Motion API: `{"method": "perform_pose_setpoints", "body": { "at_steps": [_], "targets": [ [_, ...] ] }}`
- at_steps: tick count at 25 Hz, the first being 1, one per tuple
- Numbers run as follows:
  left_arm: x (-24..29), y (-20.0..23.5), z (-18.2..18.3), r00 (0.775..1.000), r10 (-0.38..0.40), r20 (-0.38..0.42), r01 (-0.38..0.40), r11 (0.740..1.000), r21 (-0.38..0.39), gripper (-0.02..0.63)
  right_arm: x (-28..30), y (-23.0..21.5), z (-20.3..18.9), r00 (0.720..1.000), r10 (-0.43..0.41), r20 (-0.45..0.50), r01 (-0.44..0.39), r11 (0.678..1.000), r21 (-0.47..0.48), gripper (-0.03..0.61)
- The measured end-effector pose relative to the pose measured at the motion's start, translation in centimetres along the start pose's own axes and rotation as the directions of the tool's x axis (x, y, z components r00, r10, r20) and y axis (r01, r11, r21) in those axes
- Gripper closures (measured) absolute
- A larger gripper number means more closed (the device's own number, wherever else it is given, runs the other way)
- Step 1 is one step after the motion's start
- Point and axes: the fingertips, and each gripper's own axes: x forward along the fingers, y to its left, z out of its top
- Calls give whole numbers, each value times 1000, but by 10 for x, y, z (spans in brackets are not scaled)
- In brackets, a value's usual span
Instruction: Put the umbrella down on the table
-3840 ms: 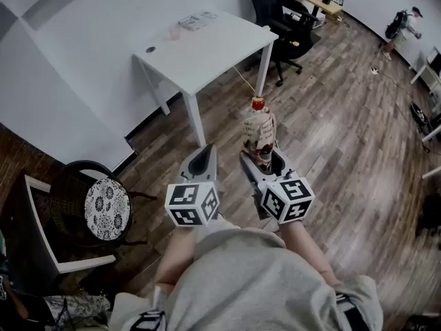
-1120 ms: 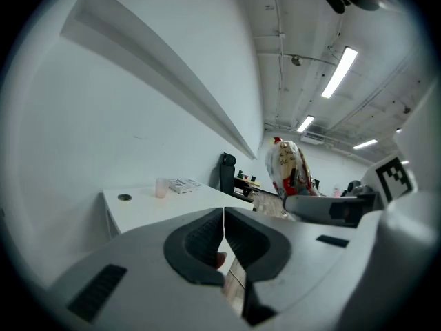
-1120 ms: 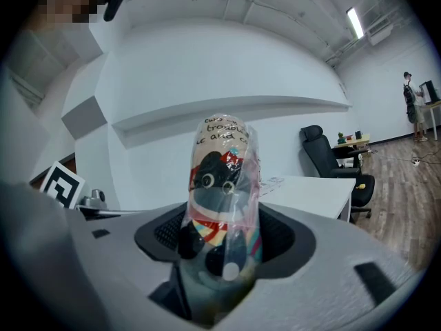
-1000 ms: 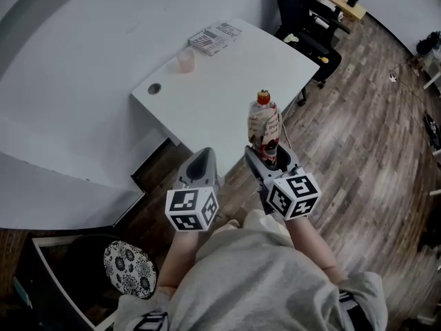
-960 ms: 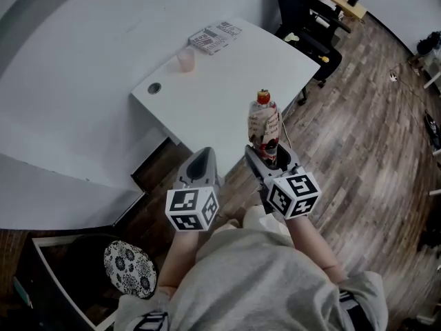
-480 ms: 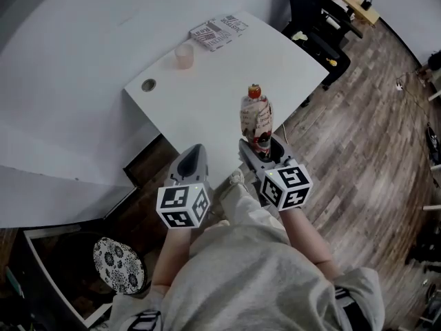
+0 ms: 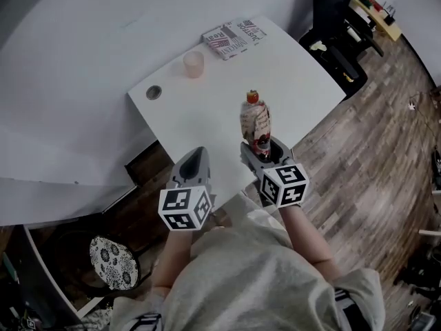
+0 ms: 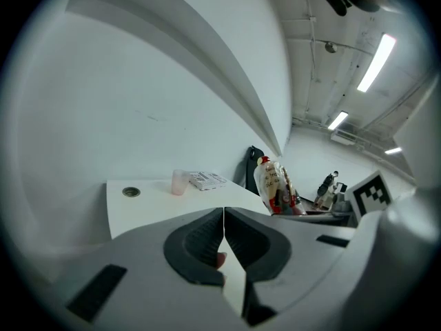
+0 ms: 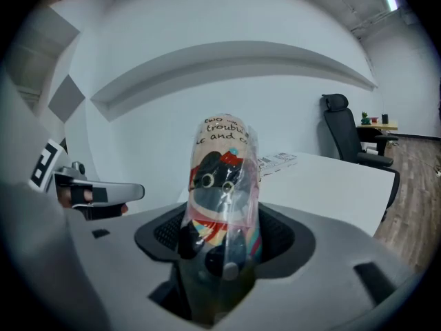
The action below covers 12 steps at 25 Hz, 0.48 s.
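now the umbrella (image 7: 255,119), clamped upright in the right gripper (image 7: 264,150), has been brought over the table (image 7: 207,109) for lowering, while the left gripper (image 7: 197,153) is kept closed, empty.

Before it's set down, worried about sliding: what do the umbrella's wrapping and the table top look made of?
The umbrella: seemingly printed fabric inside a clear, glossy plastic sleeve, judging by its wrinkles and glints. The table: smooth matte white top, probably laminate; no grain shows.
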Motion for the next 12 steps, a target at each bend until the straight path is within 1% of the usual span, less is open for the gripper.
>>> {"method": "perform_pose_setpoints", "body": {
  "at_steps": [12],
  "targets": [
    [52, 17, 14, 999, 48, -27, -48, 999, -18, 606, 86, -43, -17, 988, 19, -155, -23, 999, -25, 307]
  ]
}}
